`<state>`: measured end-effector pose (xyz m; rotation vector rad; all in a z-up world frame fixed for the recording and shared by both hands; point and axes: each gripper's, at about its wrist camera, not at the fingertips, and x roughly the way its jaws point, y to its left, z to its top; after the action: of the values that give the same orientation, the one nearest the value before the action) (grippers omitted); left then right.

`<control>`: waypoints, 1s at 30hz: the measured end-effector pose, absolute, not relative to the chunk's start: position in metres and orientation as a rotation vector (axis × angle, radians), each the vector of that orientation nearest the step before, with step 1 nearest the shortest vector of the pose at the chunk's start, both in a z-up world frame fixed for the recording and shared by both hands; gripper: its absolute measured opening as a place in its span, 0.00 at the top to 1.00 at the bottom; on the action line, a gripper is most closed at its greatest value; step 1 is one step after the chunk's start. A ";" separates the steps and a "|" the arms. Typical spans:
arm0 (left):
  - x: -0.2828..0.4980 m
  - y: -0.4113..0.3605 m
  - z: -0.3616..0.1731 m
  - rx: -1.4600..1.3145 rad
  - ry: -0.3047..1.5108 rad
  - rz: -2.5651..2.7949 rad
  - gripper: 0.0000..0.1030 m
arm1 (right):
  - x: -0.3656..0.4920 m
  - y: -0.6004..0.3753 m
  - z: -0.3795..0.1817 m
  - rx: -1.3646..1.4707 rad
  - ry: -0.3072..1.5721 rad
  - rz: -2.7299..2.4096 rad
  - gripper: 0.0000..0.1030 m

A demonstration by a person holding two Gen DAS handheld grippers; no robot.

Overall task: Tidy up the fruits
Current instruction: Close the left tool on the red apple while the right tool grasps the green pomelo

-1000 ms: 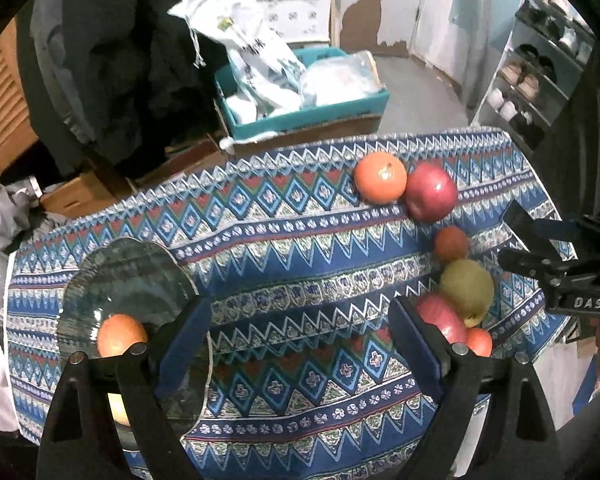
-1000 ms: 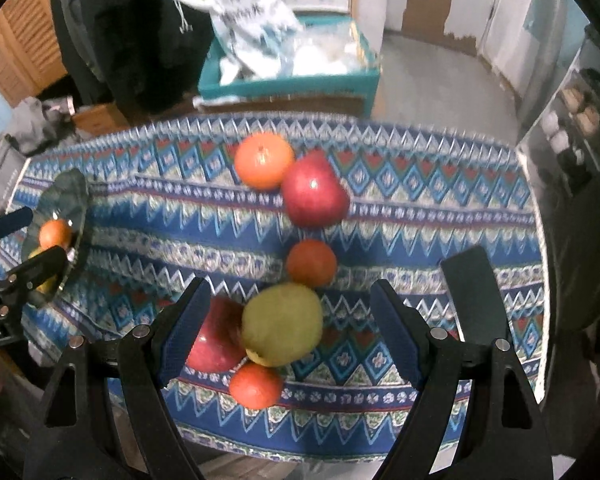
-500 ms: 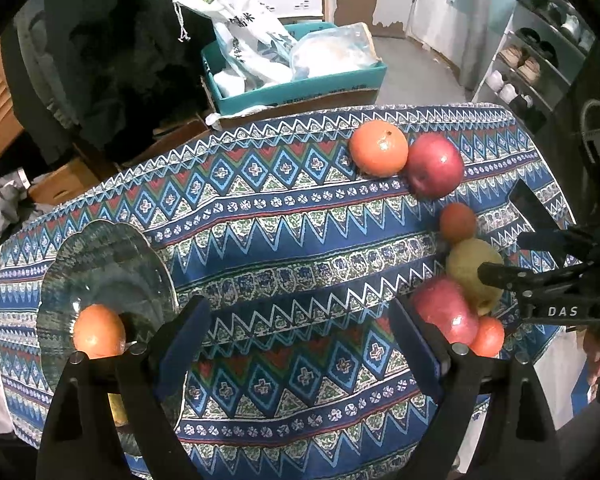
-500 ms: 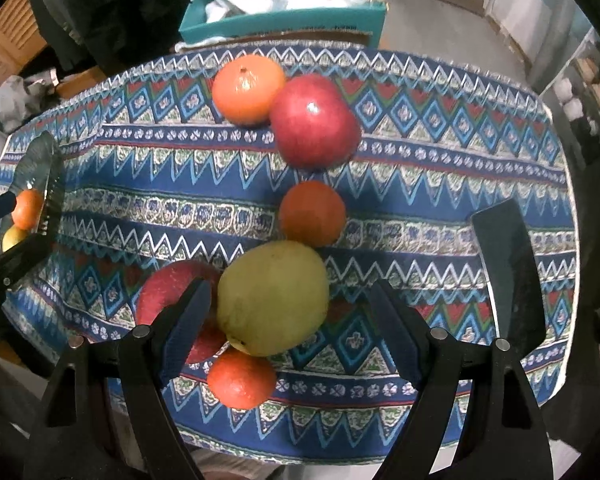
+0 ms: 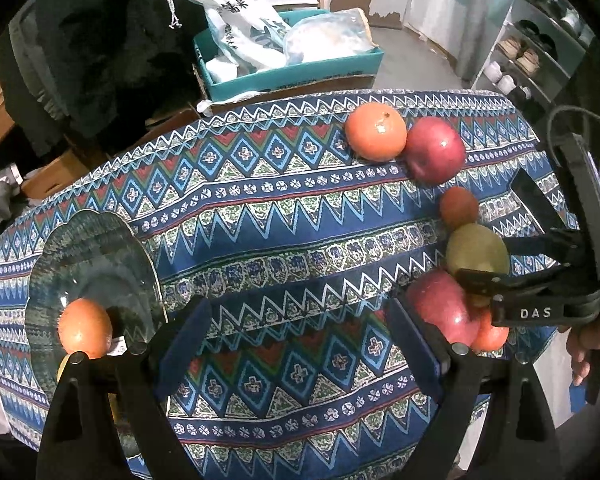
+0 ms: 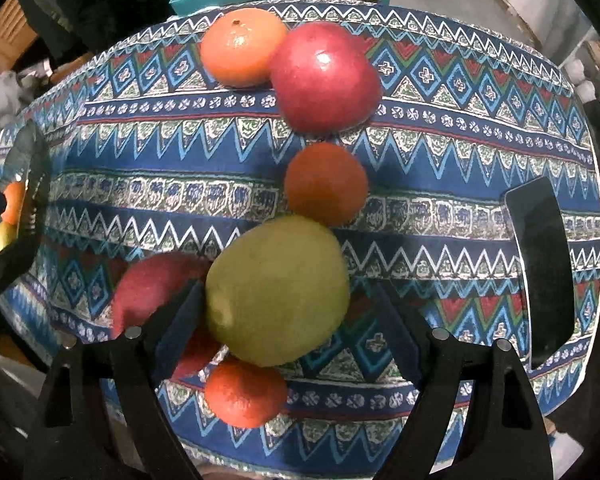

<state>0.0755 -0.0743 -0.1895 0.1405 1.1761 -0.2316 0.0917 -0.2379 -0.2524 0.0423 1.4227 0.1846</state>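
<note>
Your right gripper [image 6: 284,312] has dropped lower over the green pear [image 6: 276,290]; its jaws stand apart around the pear, not pressing it. Your left gripper [image 5: 300,332] hangs spread over bare tablecloth [image 5: 260,216], near the glass plate [image 5: 96,256] at the table's left end.

I hold my left gripper [image 5: 300,336] pointed steeply down, its jaws wide apart with nothing between them. My right gripper [image 6: 284,316] points almost straight down, jaws spread. My right hand [image 5: 592,344] grips its handle.
</note>
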 end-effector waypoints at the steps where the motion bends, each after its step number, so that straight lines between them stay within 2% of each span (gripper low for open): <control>1: 0.075 -0.075 -0.190 0.141 1.178 -0.234 0.11 | 0.093 -0.238 -0.253 0.051 1.418 0.189 0.19; 4: 0.075 -0.077 -0.191 0.146 1.181 -0.243 0.11 | 0.095 -0.238 -0.255 0.054 1.408 0.206 0.20; 5: 0.075 -0.078 -0.191 0.147 1.182 -0.245 0.11 | 0.096 -0.237 -0.256 0.056 1.403 0.217 0.26; 14: 0.076 -0.092 -0.194 0.135 1.197 -0.284 0.11 | 0.094 -0.231 -0.255 -0.004 1.375 0.201 0.27; 30: 0.075 -0.139 -0.204 0.039 1.247 -0.401 0.11 | 0.073 -0.291 -0.223 0.060 1.289 0.116 0.27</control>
<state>0.0748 -0.1394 -0.2038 0.0387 1.2475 -0.4014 0.0732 -0.2906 -0.2231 0.0602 1.2890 0.1158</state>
